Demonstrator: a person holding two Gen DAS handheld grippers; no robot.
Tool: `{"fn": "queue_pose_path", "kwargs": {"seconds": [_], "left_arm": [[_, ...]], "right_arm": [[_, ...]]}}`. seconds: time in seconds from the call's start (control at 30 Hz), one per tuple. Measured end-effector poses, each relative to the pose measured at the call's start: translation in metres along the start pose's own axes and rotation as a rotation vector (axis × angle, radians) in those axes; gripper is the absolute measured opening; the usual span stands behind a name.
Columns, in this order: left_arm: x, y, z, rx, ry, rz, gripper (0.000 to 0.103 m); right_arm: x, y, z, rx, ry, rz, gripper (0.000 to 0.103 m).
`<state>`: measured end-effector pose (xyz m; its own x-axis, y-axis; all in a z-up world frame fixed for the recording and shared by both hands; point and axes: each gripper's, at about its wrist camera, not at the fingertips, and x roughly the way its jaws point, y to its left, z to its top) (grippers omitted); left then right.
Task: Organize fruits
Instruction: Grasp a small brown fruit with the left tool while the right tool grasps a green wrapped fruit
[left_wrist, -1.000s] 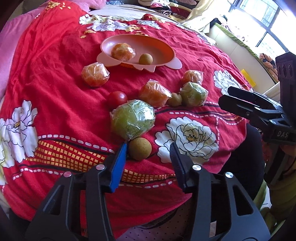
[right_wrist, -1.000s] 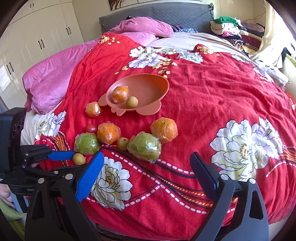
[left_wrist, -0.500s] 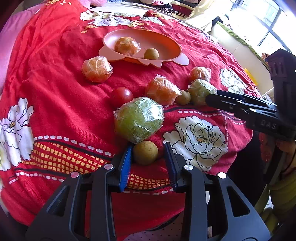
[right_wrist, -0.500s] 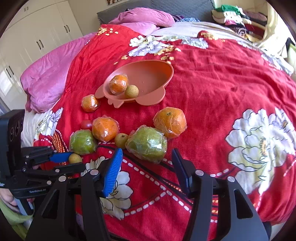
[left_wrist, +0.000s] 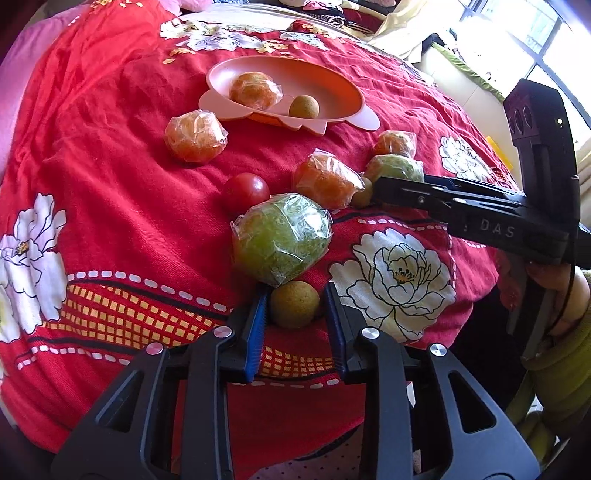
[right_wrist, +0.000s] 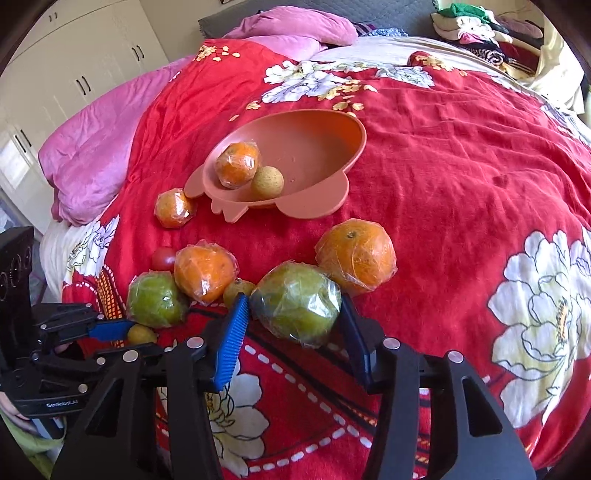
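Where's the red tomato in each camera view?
Left wrist: tomato left of centre, just behind the nearest wrapped green fruit.
Right wrist: tomato at left, half hidden behind a wrapped orange.
Shared landmark: the pink dish, beyond the tomato in both views.

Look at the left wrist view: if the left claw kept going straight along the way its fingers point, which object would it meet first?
The left claw already brackets the small brown fruit, so that comes first. Directly behind sits the wrapped green fruit; whether they touch is unclear.
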<state>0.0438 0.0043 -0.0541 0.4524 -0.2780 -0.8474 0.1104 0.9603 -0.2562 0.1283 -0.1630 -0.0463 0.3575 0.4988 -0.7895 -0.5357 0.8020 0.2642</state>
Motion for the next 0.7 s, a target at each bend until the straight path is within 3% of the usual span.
{"fn": "queue_pose_path", "kwargs": {"seconds": [0.4, 0.7], "left_arm": [[-0.014, -0.001, 0.000, -0.006, -0.014, -0.033, 0.020], [-0.042, -0.010, 0.010, 0.014, -0.075, -0.054, 0.020]], "right_arm": [[-0.033, 0.000, -0.003, 0.001, -0.046, 0.012, 0.047], [-0.052, -0.003, 0.006, -0.004, -0.094, 0.004, 0.046]]}}
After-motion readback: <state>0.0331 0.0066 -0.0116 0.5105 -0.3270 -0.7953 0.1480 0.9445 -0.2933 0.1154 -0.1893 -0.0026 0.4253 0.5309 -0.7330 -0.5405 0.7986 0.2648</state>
